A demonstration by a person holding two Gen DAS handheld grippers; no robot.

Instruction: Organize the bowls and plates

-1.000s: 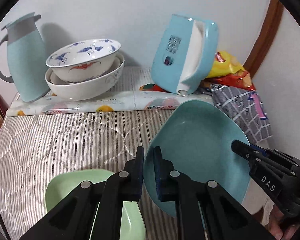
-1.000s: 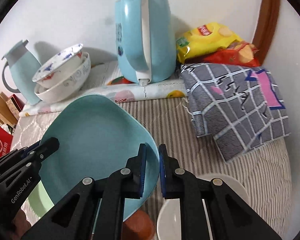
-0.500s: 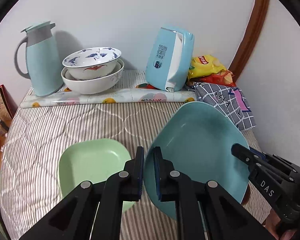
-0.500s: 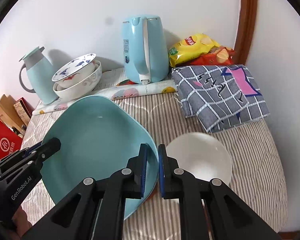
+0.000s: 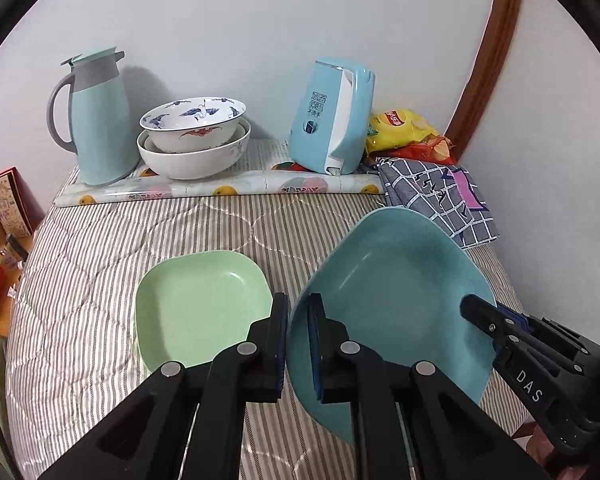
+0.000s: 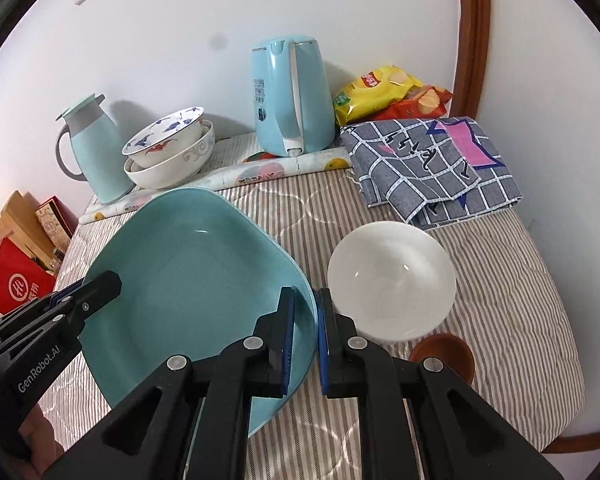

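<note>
A large teal plate (image 5: pixel 396 296) (image 6: pixel 196 280) hangs above the striped table, held by both grippers. My left gripper (image 5: pixel 298 320) is shut on its left rim, and my right gripper (image 6: pixel 306 312) is shut on its right rim. A light green square plate (image 5: pixel 200 304) lies on the table to the left of the teal one. Right of the right gripper sits a white bowl (image 6: pixel 392 276), with a small brown dish (image 6: pixel 444 354) in front of it. Two stacked bowls (image 5: pixel 194 140) (image 6: pixel 168 152), the upper with blue and red patterns, stand at the back.
At the back stand a teal jug (image 5: pixel 96 120), a blue kettle (image 6: pixel 290 96) and snack bags (image 6: pixel 388 92). A grey checked cloth (image 6: pixel 432 168) lies back right. Red and brown boxes (image 6: pixel 16 264) sit off the table's left edge. A hand (image 6: pixel 40 440) shows at lower left.
Both grippers have drawn back and up from the back wall with the teal plate. The green plate, white bowl and brown dish have come into view beneath.
</note>
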